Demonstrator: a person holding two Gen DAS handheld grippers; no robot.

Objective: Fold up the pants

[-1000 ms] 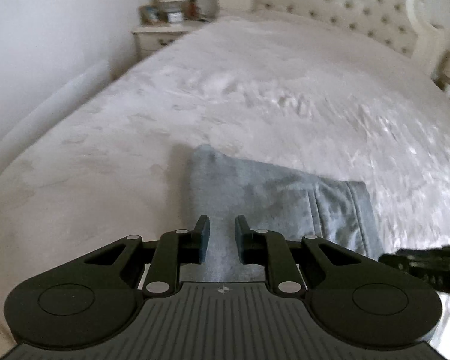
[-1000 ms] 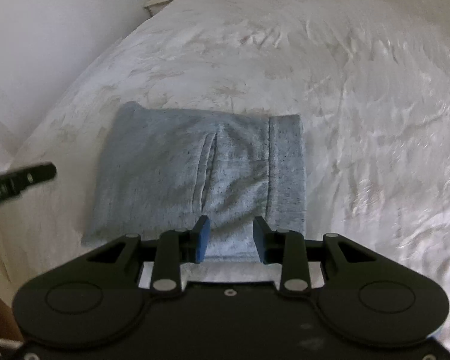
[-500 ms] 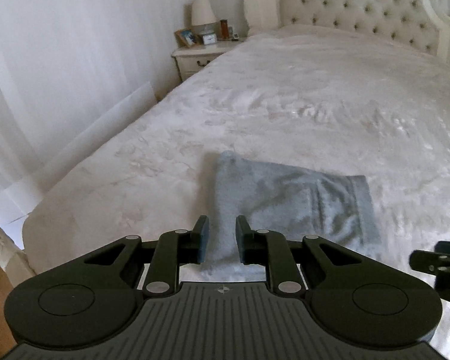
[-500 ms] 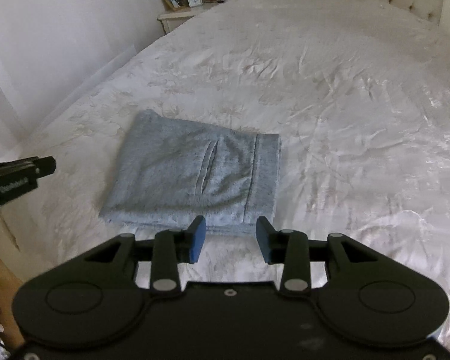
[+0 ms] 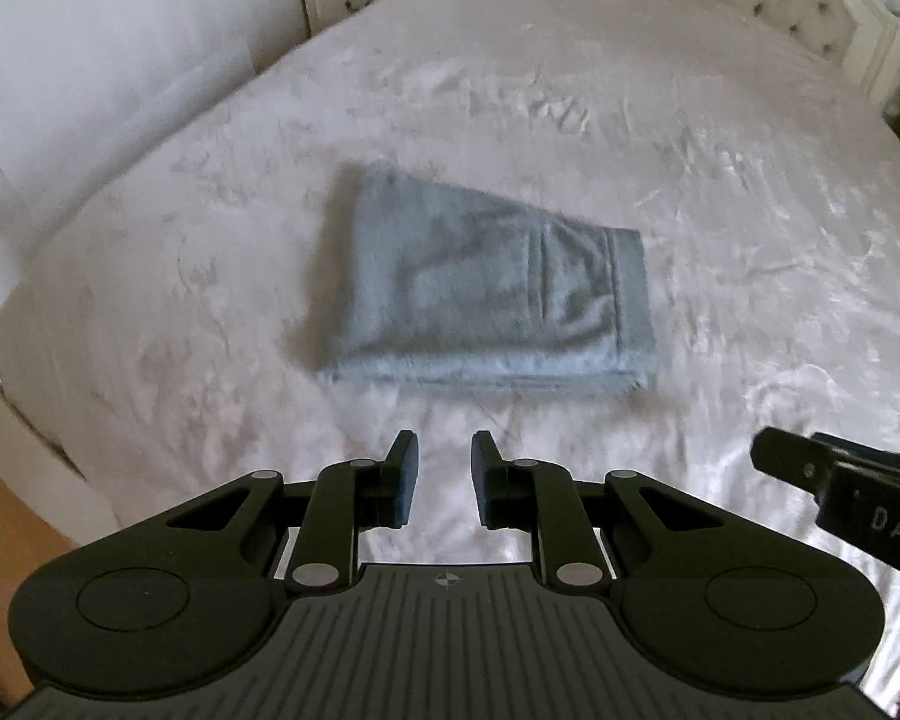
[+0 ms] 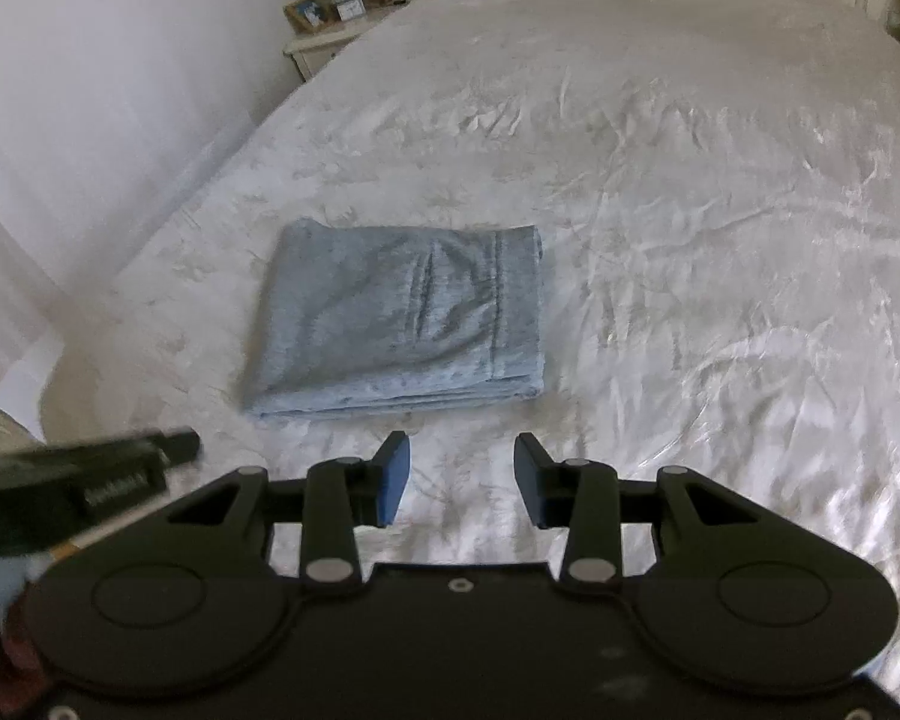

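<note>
The grey-blue pants [image 5: 492, 300] lie folded into a flat rectangle on the white bed [image 5: 720, 168], stacked edges toward me. My left gripper [image 5: 444, 450] hovers short of the near edge, its jaws a narrow gap apart and empty. In the right wrist view the folded pants [image 6: 402, 318] lie left of centre. My right gripper [image 6: 461, 450] hangs before them, open wide, with only bedspread between its fingers. Each gripper shows at the rim of the other's view: the right gripper [image 5: 840, 480], the left gripper [image 6: 90, 468].
A tufted headboard [image 5: 750, 0] ends the bed at the far side. A nightstand [image 6: 324, 42] with a lamp and small items stands at the far left by the white wall. The bed's left edge drops to a wooden floor [image 5: 6, 510].
Both grippers have drawn back and risen from over the pants, which now lie wholly clear ahead of the fingers. The right jaws stand wider than a second ago.
</note>
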